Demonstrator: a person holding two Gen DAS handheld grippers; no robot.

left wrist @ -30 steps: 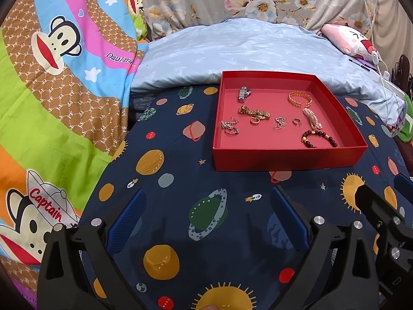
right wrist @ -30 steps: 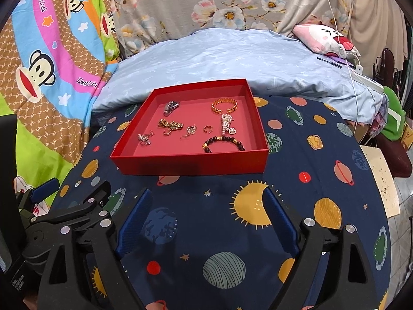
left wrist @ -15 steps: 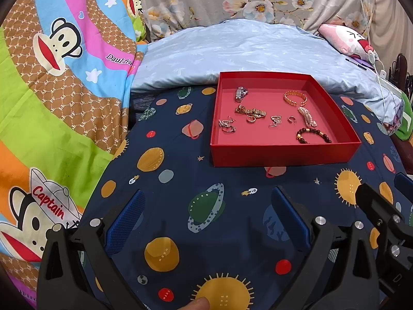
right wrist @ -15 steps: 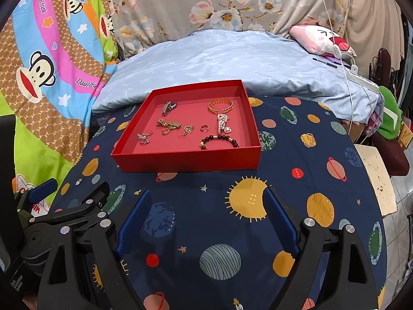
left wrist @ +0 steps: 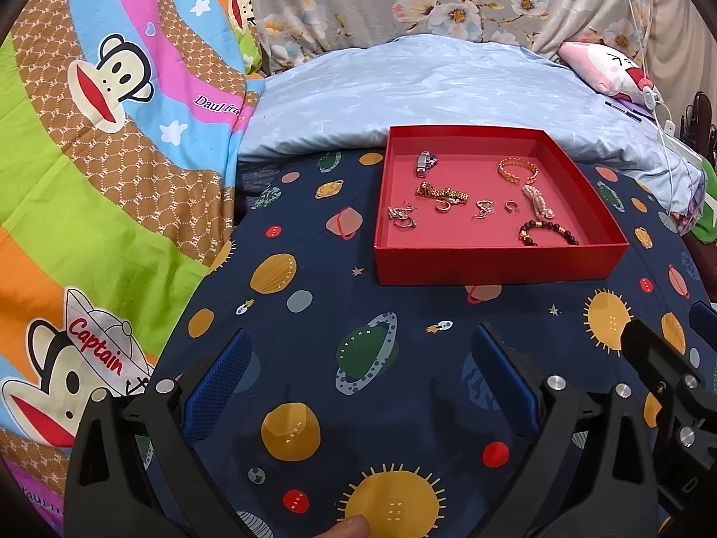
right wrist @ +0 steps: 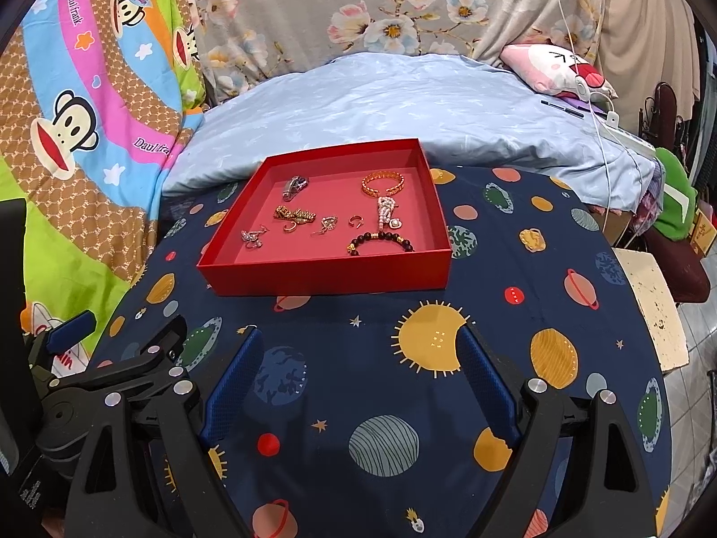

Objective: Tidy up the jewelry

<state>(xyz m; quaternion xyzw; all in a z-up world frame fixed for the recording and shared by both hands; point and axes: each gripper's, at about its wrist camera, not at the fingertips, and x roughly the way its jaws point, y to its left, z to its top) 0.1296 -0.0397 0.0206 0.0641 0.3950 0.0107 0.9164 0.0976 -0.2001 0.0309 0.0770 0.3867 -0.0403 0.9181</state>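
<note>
Left wrist view looks down over a round worktop (left wrist: 313, 314) draped in a navy cloth printed with planets and suns. A shallow red box (left wrist: 493, 262) sits on it toward the far side, with the jewelry scattered across its pink floor. At the back left lies a silver watch (left wrist: 425, 163), at the back right a gold chain bracelet (left wrist: 516, 170). Across the middle are a gold link piece (left wrist: 441, 192), a small silver tangle (left wrist: 401, 217) at the left, a small ring (left wrist: 511, 206), and a pearl strand (left wrist: 537, 201). A dark bead bracelet (left wrist: 546, 231) lies nearest the front wall at the right.

Both claws hover over the cloth on the near side of the box, well apart from it. The left claw (left wrist: 358, 376) has its blue pads spread wide with nothing between them. In the right wrist view the right claw (right wrist: 358, 374) is likewise spread wide and empty. A fingertip (left wrist: 354, 529) shows at the bottom edge of the left view.

Behind the worktop lie a pale blue quilt (right wrist: 403, 98) and a cartoon monkey blanket (left wrist: 89, 134).
</note>
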